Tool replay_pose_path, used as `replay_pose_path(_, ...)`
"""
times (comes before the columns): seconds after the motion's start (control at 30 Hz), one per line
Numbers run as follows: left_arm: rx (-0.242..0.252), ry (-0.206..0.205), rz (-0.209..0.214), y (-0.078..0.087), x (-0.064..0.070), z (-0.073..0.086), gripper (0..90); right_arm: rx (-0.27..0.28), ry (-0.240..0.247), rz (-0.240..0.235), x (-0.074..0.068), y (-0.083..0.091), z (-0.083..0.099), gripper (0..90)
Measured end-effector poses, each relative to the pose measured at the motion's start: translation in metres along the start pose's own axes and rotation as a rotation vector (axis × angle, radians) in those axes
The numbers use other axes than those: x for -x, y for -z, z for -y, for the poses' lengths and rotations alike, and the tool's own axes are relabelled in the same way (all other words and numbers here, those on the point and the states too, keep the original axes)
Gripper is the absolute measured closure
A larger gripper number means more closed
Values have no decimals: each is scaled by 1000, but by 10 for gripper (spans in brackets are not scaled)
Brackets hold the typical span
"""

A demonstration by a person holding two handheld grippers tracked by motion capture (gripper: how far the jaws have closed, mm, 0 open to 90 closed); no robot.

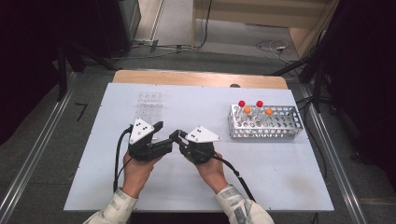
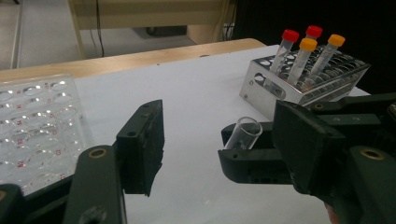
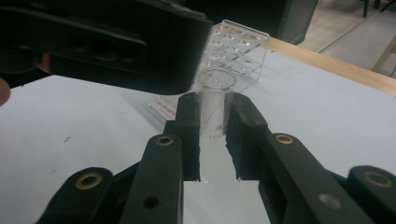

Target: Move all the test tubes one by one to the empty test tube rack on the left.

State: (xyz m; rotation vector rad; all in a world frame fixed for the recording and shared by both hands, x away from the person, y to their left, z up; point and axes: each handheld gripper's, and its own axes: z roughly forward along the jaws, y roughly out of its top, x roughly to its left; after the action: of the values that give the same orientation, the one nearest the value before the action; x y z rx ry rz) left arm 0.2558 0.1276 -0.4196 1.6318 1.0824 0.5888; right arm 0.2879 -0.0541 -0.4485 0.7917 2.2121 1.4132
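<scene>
My right gripper is shut on a clear, uncapped tube that stands upright between its jaws. In the left gripper view the same tube pokes up from the right gripper, which reaches in from the right. The left gripper is open wide, one jaw on each side of the tube's tip and neither touching it. From the high view, both grippers meet at the middle of the white board, left gripper facing right gripper.
A metal tube rack at the right holds two red-capped tubes and two orange-capped tubes. A clear plastic rack stands at the back left. The white board lies on a wooden table.
</scene>
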Motion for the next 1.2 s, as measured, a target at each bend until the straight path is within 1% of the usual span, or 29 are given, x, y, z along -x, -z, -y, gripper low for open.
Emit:
replay_pose_path(0.1,-12,-1,18,-1,0,1,445,-1,3,-6,-3,-2,0,726)
replay_pose_path(0.3,-28,-9,29,-4,0,2,555,3,12,-9,-6,-3,-2,726)
replay_pose_path(0.4,-30,-7,43,-4,0,3,615,0,15,-6,-7,-3,-2,726)
replay_pose_path(0.73,-43,-16,60,-6,2,3,724,1,36,-2,-9,-4,-3,726)
replay_pose_path(0.9,-50,-25,45,-5,2,3,754,-3,39,-2,-10,-5,-2,725)
replay_pose_path(0.97,-49,-22,40,-5,2,3,765,-5,39,-2,-10,-5,-2,721)
replay_pose_path(1.0,-51,-19,42,-5,2,3,768,-5,37,-4,-10,-4,-2,713)
replay_pose_path(1.1,-45,-21,39,-5,2,3,771,-8,33,-16,-9,-4,-3,599)
replay_pose_path(1.2,-35,-16,30,-4,2,2,771,-28,27,-38,-8,-4,-2,444)
